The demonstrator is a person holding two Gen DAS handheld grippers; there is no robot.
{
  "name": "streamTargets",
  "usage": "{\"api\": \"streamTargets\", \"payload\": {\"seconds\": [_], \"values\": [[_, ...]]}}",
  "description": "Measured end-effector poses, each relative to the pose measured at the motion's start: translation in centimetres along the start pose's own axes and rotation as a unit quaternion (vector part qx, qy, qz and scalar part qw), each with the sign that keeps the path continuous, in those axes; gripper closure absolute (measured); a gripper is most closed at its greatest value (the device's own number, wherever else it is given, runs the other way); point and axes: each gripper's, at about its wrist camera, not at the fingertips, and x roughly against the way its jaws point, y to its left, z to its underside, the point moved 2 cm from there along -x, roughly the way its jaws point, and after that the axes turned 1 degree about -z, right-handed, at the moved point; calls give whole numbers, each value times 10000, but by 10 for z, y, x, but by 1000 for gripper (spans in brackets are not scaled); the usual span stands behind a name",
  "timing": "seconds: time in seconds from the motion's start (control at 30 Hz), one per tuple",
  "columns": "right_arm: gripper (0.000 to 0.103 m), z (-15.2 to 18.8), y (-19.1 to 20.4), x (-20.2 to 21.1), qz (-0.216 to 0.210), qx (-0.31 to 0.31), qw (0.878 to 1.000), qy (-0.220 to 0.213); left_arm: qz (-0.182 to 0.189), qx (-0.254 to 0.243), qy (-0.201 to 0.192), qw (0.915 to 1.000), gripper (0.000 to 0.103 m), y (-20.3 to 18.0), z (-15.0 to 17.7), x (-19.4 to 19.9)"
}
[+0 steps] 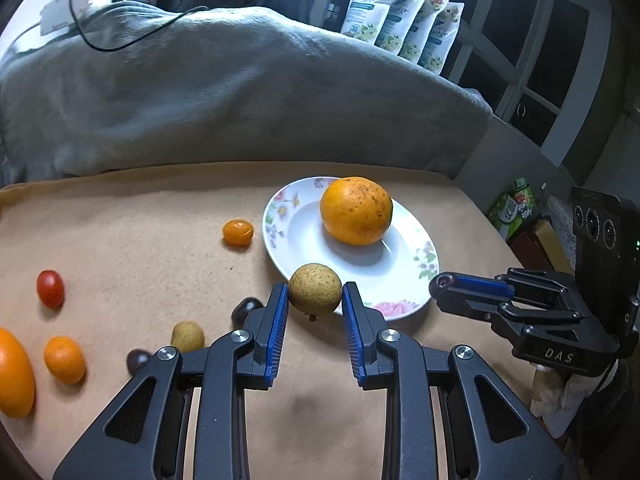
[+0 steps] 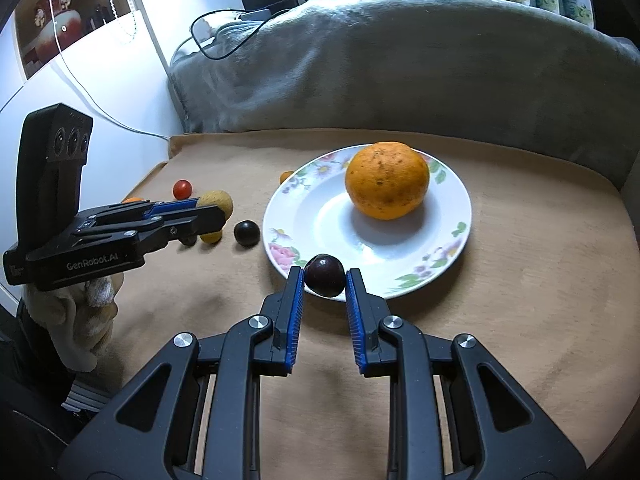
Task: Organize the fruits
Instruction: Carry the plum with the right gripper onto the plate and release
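Note:
My left gripper [image 1: 315, 294] is shut on a tan round longan [image 1: 315, 289], held just off the near-left rim of the floral white plate [image 1: 404, 276]. A big orange [image 1: 356, 210] sits on that plate. In the right wrist view my right gripper [image 2: 325, 280] is shut on a dark cherry [image 2: 325, 279] over the plate's [image 2: 304, 220] near rim, with the orange [image 2: 387, 179] behind it. The left gripper [image 2: 212, 210] with its longan [image 2: 215, 201] shows at the left there. The right gripper [image 1: 440, 282] reaches in from the right in the left wrist view.
Loose fruit lies on the tan cloth left of the plate: a kumquat [image 1: 238, 233], a cherry tomato [image 1: 50, 289], another longan [image 1: 188, 336], dark cherries [image 1: 245, 310], a small orange fruit [image 1: 64, 360] and a large orange [image 1: 14, 372]. A grey blanket [image 1: 240, 92] rises behind.

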Motion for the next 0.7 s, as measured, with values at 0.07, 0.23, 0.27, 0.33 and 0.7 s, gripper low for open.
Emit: {"api": "streamTargets", "payload": {"seconds": [0.07,0.23,0.27,0.33,0.7], "values": [[81,0,-2,-1,-2,-15,10000,4,-3,-17,11,10000,77,-2,-3,-4],[81,0,-6,-3,-5,-33,10000,17,-19,-48,30,10000,77,-4,-10,-12],[81,0,-6,-4,-4,-33,10000,21,-21,-52,37,10000,77,-4,-11,-14],[81,-1,-6,-6,-3,-25,10000,35,-25,-59,60,10000,77,-4,-13,-17],[81,-2,-7,-14,65,43,9999,88,-41,-57,146,9999,77,-5,-17,-31]]}}
